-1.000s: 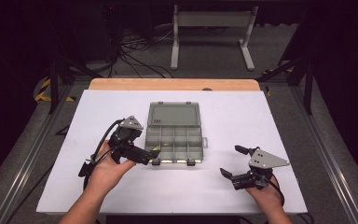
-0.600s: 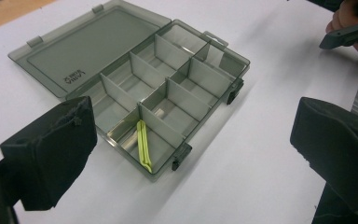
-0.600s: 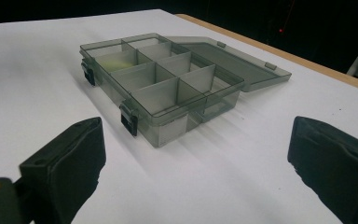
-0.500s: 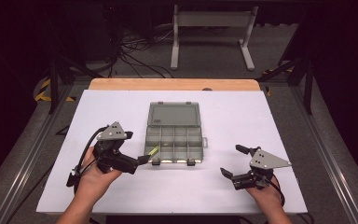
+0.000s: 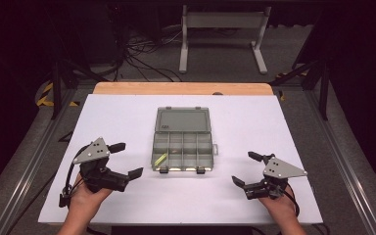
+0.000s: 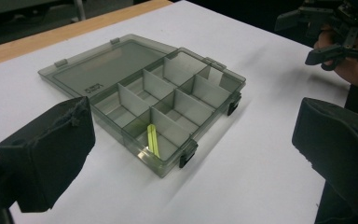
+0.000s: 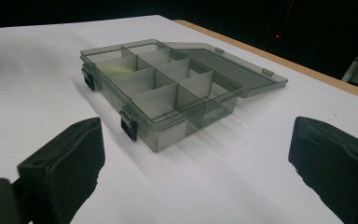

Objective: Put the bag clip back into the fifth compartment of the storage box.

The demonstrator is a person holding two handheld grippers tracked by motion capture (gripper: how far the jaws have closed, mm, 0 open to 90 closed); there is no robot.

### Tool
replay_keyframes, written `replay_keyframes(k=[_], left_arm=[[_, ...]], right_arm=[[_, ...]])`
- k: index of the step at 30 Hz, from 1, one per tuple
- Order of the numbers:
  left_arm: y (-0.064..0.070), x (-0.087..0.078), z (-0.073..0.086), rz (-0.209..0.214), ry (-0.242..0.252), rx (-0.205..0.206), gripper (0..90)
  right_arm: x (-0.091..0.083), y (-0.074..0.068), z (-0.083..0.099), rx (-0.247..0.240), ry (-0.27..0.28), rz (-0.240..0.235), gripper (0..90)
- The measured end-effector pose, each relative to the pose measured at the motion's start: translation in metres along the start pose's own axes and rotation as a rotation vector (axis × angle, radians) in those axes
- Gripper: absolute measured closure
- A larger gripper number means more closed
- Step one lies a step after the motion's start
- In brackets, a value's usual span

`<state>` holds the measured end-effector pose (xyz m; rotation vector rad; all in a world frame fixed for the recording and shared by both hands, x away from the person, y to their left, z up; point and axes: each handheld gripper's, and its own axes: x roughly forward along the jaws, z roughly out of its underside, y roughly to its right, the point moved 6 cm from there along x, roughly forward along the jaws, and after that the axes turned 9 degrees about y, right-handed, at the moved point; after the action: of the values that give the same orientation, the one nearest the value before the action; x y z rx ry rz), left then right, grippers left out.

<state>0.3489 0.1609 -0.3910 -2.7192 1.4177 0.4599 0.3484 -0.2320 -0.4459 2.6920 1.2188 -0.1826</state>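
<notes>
Withdrawn left gripper [image 5: 123, 160] leaves yellow-green stick [image 6: 153, 139] in organiser box [image 5: 183, 145].

A lab: white table [image 5: 127, 122] in a dark room, floor cables [image 5: 137, 54], metal stand [image 5: 223, 19].

only organizer box [image 5: 183, 142] blocks mid-table

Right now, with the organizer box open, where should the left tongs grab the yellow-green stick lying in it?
Grip the yellow-green stick across its thin middle, coming straight down from above. It lies flat on the floor of the near-left compartment of the organizer box, walled by dividers, so a sideways approach looks blocked. Turn the left tongs, now open, so the jaws straddle its narrow width.
</notes>
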Motion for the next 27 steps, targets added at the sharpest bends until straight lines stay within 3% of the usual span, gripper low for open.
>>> replay_keyframes(k=[5,7,8,11,17,27], left_arm=[[-0.003,-0.007,0.010,-0.001,0.030,-0.013,0.3],[-0.004,-0.010,0.015,-0.003,0.075,-0.015,0.3],[-0.004,-0.010,0.015,-0.003,0.075,-0.015,0.3],[-0.007,-0.015,0.021,-0.020,0.120,0.000,0.3],[-0.009,-0.021,0.033,-0.034,0.133,0.031,0.3],[-0.017,-0.027,0.050,-0.034,0.215,0.002,0.3]], right_arm=[[0.000,-0.001,0.000,0.000,-0.002,0.001,4.0],[0.000,-0.002,-0.001,0.002,0.000,0.000,3.9],[0.000,-0.002,-0.001,0.002,0.000,0.000,3.9],[0.000,-0.003,-0.001,-0.008,0.006,-0.005,3.8],[-0.001,-0.004,-0.003,-0.008,0.014,0.005,3.6],[-0.001,-0.006,-0.005,-0.017,0.034,0.009,2.8]])
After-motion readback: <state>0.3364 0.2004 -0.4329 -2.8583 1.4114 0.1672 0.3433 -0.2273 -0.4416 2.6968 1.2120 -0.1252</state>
